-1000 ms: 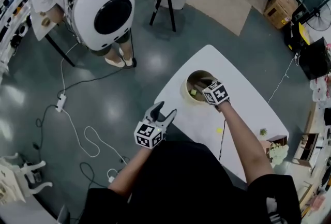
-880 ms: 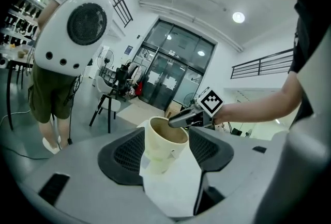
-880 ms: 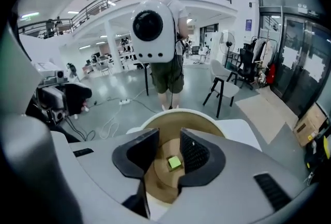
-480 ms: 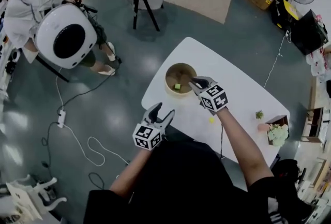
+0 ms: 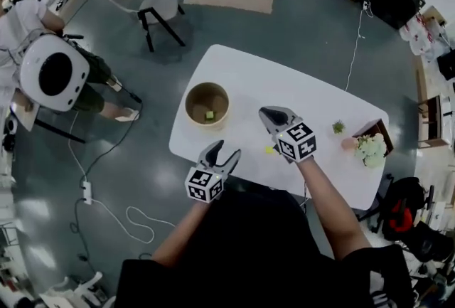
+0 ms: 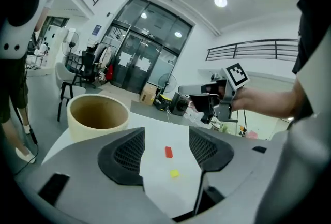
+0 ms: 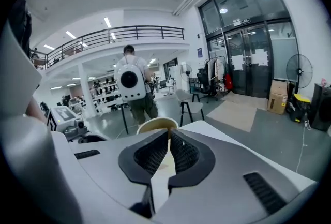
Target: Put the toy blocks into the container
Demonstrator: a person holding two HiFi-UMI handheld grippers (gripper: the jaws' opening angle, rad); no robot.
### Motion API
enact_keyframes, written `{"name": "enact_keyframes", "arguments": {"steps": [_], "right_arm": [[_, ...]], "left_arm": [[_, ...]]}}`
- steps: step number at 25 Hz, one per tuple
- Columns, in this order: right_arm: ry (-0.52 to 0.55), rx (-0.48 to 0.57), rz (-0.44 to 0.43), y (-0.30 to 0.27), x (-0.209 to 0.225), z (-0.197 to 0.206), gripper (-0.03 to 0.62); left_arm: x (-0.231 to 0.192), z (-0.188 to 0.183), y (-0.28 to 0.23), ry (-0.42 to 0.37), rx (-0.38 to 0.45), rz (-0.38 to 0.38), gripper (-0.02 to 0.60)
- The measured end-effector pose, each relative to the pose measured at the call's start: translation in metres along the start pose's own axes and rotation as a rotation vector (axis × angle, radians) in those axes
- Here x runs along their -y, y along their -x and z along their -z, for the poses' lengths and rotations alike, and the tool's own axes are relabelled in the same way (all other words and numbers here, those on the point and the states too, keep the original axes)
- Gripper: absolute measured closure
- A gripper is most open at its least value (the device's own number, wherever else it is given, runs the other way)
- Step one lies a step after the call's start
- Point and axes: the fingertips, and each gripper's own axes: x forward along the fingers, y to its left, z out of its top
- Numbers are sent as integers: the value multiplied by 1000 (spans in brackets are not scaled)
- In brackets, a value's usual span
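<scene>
A round tan container [image 5: 207, 104] stands on the white table [image 5: 320, 107] near its left end, with a green block [image 5: 210, 114] lying inside. My right gripper [image 5: 274, 116] hovers above the table to the right of the container; its jaws have just been closing and now meet with nothing between them. In the right gripper view the container [image 7: 155, 124] shows just beyond the shut tips [image 7: 168, 135]. My left gripper [image 5: 220, 154] is open at the table's near edge. Ahead of its jaws [image 6: 166, 134] lie a red block [image 6: 168, 152] and a yellow block [image 6: 174, 173] on the table, and the container [image 6: 98, 114] stands left.
A small plant [image 5: 338, 127] and a flower pot [image 5: 370, 146] sit at the table's right end. On the floor stand a chair [image 5: 160, 4] and a person with a round white backpack [image 5: 53, 72]. Cables [image 5: 106, 207] trail across the floor at left.
My right gripper has pulled back from over the container to the right, risen and shut. The green block stays in the container. The left gripper stays open by the near edge.
</scene>
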Motion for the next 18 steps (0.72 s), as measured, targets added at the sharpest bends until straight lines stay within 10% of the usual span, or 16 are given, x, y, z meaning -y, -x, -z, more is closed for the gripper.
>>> {"name": "enact_keyframes", "arguments": {"steps": [18], "right_arm": [[-144,36,86,147,70,99,583]], "left_arm": [[79,128,-146,-39,-307,74,334]]}}
